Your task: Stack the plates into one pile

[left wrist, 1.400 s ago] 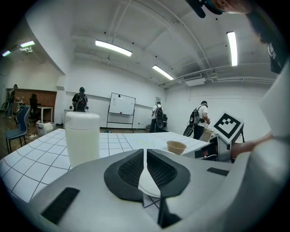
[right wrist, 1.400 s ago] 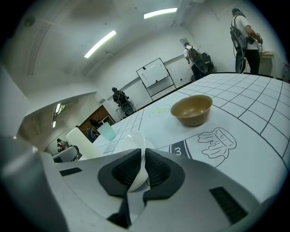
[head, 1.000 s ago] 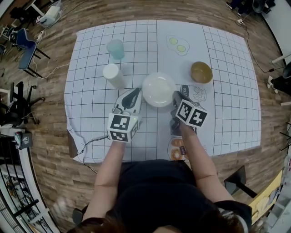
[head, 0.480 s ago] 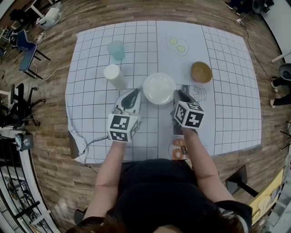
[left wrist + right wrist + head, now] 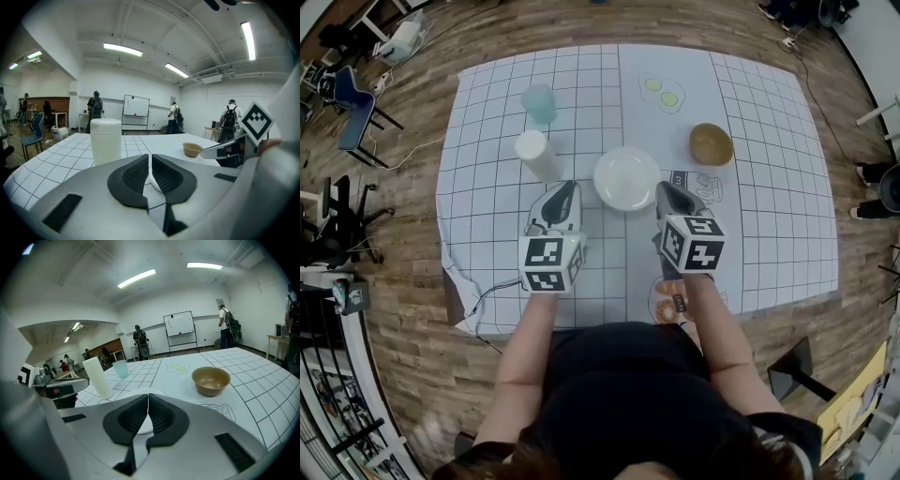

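A white plate pile (image 5: pixel 626 178) sits in the middle of the gridded mat (image 5: pixel 769 234); how many plates it holds I cannot tell. My left gripper (image 5: pixel 565 189) hovers just left of it, shut and empty; a sliver of the plate's rim (image 5: pixel 149 177) shows behind its pads. My right gripper (image 5: pixel 665 191) is just right of the plate. Its jaws are closing to shut with nothing between them, and the plate (image 5: pixel 156 390) lies beyond its tips (image 5: pixel 148 396). Neither gripper touches the plate.
A tall white tumbler (image 5: pixel 534 155) stands left of the plate, with a teal cup (image 5: pixel 539 101) farther back. A brown bowl (image 5: pixel 712 144) sits at the back right. Printed pictures mark the mat, fried eggs (image 5: pixel 662 91) among them. Wooden floor surrounds the table.
My right gripper has lifted a little and rolled, its marker cube now turned more level. The left gripper and the plate have stayed put.
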Demonstrator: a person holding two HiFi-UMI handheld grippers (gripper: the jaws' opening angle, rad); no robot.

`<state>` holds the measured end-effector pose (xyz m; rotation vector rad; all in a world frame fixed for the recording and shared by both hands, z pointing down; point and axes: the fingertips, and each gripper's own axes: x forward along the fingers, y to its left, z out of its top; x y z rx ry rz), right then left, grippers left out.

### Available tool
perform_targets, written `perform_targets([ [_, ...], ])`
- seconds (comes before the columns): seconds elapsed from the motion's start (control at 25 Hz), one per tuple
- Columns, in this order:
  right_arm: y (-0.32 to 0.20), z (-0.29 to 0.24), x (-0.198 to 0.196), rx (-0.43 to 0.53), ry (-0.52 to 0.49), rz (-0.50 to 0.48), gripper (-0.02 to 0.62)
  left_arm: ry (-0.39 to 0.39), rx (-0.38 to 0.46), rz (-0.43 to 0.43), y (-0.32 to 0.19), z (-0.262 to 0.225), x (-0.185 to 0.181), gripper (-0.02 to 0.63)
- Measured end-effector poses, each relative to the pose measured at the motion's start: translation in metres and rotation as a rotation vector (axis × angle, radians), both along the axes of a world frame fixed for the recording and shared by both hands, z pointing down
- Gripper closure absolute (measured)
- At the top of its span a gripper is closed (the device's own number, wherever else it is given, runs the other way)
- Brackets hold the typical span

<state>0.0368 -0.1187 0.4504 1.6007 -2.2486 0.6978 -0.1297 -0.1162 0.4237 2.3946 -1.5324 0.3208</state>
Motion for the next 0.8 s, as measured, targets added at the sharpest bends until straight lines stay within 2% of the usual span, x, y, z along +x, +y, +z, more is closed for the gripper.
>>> perform_targets([
  [0.36,0.009,-0.021,-0.002,0.066,0.013,0.001,0.578,0.011,-0.012,-0.017,0.009,-0.007,-0.006,0.577],
  [0.8,0.015,-0.024,-0.007,0.076,0.029,-0.024,0.580,-0.023,-0.018,-0.010,0.015,-0.007,-0.005,0.577],
])
